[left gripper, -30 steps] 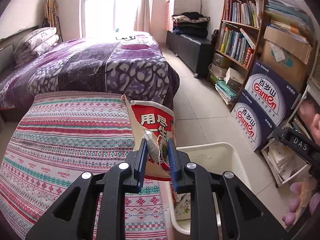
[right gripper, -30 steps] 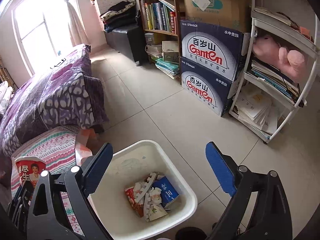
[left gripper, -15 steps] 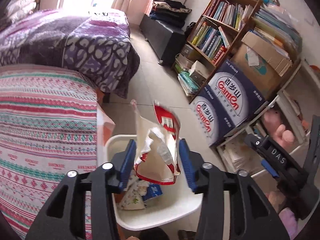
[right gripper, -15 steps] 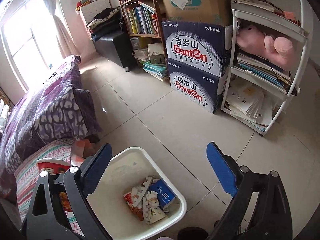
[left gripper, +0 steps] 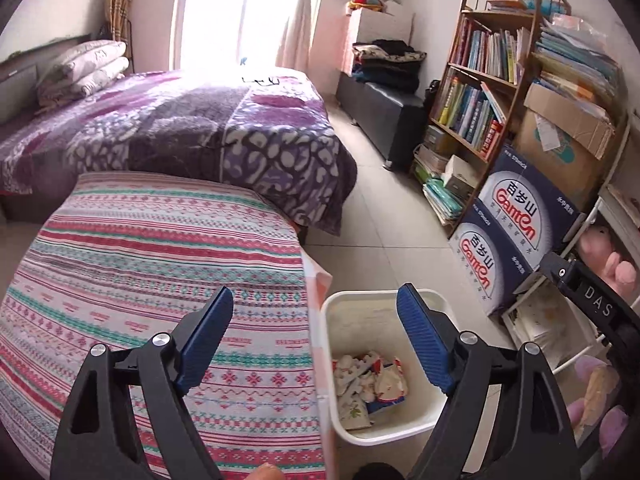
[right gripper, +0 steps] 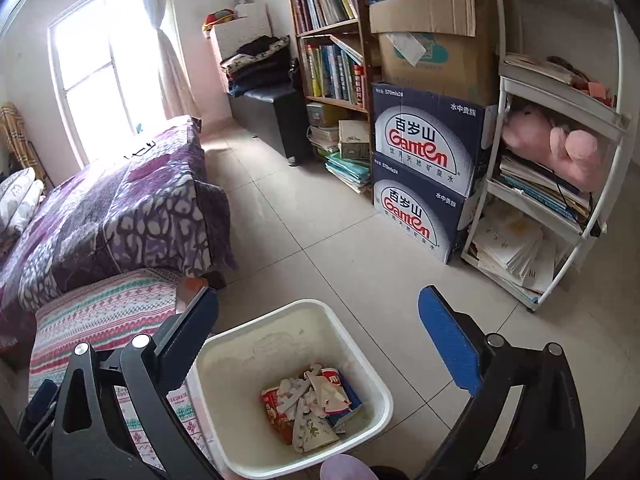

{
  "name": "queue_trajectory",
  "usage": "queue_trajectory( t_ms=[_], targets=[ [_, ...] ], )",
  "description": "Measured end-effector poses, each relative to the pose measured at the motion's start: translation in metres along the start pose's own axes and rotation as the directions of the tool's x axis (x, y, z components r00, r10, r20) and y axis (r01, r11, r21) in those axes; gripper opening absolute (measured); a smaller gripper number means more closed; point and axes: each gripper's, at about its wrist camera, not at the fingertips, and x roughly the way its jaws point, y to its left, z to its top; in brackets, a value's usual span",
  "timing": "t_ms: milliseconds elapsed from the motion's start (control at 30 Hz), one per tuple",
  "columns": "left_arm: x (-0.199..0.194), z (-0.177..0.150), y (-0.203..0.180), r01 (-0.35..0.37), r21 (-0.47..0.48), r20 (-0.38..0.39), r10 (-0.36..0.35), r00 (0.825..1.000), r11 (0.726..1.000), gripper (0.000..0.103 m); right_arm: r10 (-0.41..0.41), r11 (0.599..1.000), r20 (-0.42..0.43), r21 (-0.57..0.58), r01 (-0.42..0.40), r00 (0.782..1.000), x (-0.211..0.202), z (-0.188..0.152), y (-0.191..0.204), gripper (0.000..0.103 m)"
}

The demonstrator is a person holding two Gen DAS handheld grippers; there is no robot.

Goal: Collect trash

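A white trash bin [left gripper: 416, 434] stands on the tiled floor beside the striped table; it also shows in the right wrist view [right gripper: 280, 320]. Inside it lie crumpled wrappers [left gripper: 370, 380], among them the red and white snack bag [right gripper: 320, 394]. My left gripper [left gripper: 316, 314] is open and empty, above the table's edge and the bin's left rim. My right gripper [right gripper: 320, 312] is open and empty, held above the bin. Part of the right gripper's body [left gripper: 588, 300] shows at the right of the left wrist view.
A table with a striped patterned cloth [left gripper: 152, 280] is left of the bin. A bed with a purple blanket [left gripper: 200, 132] lies behind it. Two Ganten boxes [right gripper: 432, 176], a bookshelf [left gripper: 480, 92] and a white rack [right gripper: 552, 184] line the right side.
My left gripper swung from the table over the bin, opened and let go of the red and white snack bag, which now lies in the bin. The right gripper stayed open.
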Motion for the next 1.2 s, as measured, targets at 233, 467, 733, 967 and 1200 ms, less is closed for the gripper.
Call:
queue_trajectory(
  t_ms=[233, 467, 733, 967, 1200],
  targets=[
    [-0.027, -0.014, 0.034, -0.183, 0.015, 0.069, 0.181, 0.981, 0.983, 0.092, 0.062, 0.996, 0.018, -0.073, -0.06, 0.998, -0.027, -0.023, 0.029, 0.096],
    [-0.038, -0.028, 0.066, -0.268, 0.012, 0.056, 0.267, 0.962, 0.963, 0.093, 0.081, 0.987, 0.024, -0.139, -0.077, 0.996, -0.043, -0.049, 0.055, 0.096],
    [-0.039, -0.035, 0.086, -0.262, -0.003, 0.022, 0.262, 0.965, 0.965, 0.094, 0.092, 0.975, 0.039, -0.204, -0.083, 0.995, -0.047, -0.064, 0.075, 0.096],
    [-0.039, -0.035, 0.089, -0.261, -0.024, 0.017, 0.262, 0.965, 0.965, 0.094, 0.091, 0.969, 0.025, -0.234, -0.083, 0.996, -0.044, -0.07, 0.088, 0.096],
    [-0.035, -0.037, 0.092, -0.258, -0.041, -0.011, 0.258, 0.966, 0.965, 0.093, 0.097, 0.963, 0.025, -0.256, -0.088, 0.995, -0.044, -0.076, 0.095, 0.096]
  ],
)
